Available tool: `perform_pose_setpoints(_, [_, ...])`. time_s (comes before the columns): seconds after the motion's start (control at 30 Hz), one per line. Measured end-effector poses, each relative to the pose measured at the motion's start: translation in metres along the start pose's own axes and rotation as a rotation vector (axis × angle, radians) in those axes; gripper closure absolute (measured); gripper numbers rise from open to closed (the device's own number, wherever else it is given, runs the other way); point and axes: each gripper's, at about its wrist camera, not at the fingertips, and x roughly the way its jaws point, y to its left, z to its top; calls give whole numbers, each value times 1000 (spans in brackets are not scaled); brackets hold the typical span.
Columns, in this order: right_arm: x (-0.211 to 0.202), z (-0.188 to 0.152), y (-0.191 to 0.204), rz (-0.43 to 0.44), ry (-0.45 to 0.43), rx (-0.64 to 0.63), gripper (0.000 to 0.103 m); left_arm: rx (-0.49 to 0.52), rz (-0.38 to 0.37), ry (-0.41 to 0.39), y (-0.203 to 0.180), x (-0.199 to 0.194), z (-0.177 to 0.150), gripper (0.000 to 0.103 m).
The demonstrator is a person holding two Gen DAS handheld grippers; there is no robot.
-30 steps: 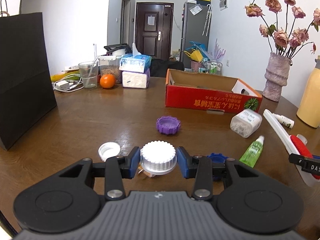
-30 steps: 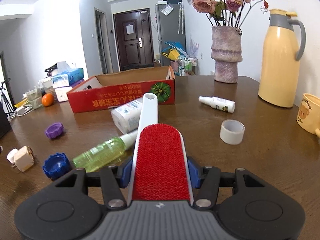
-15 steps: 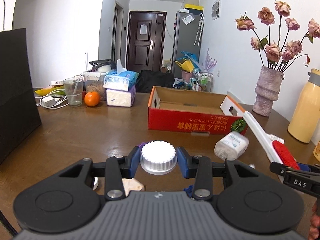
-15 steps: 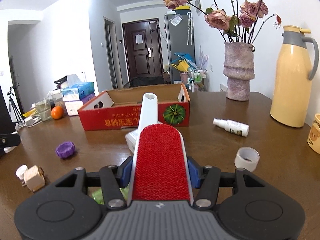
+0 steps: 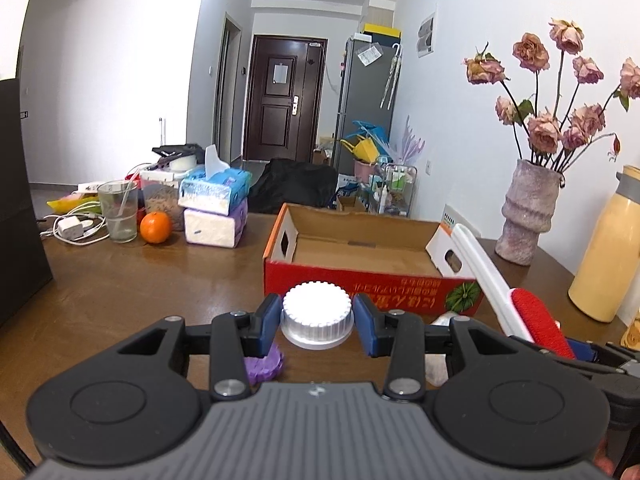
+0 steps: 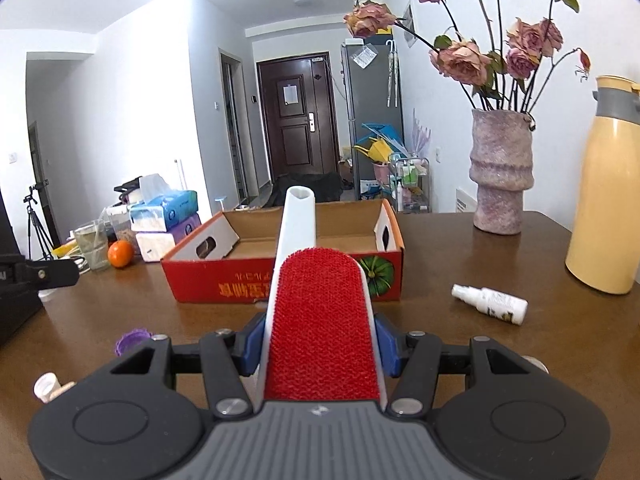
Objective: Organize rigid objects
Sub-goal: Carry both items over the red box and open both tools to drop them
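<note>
My left gripper point(image 5: 316, 322) is shut on a white ribbed cap point(image 5: 317, 314), held above the table just short of the red cardboard box point(image 5: 372, 280). My right gripper point(image 6: 320, 346) is shut on a red-and-white lint brush point(image 6: 322, 320), whose white handle point(image 6: 298, 220) points toward the same box point(image 6: 224, 280). The box is open at the top and looks bare inside. That brush point(image 5: 532, 316) also shows at the right of the left wrist view. A purple cap point(image 5: 266, 364) lies on the table under the left fingers.
A white spray bottle point(image 6: 490, 304) lies right of the box. A vase of dried roses point(image 6: 502, 172) and a yellow thermos point(image 6: 604, 216) stand at the right. Tissue packs point(image 5: 216, 208), an orange point(image 5: 155, 227), a glass point(image 5: 118, 210) and a charger sit back left. A black bag point(image 5: 20, 200) stands left.
Both grippers have risen and moved forward toward the red box, each keeping its object. The small caps and the green bottle have dropped out of view beneath them.
</note>
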Motion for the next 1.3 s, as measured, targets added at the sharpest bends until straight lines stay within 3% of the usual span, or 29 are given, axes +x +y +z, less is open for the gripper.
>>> perform_pose_setpoints(0.67, [76,51,-7,21,-34,53,48,-35,29,2,-26,94,51,62])
perform_pose_setpoints(1.3, [139,84,-5,26,-36,35,48,-100,62,44,-17,178,71,62])
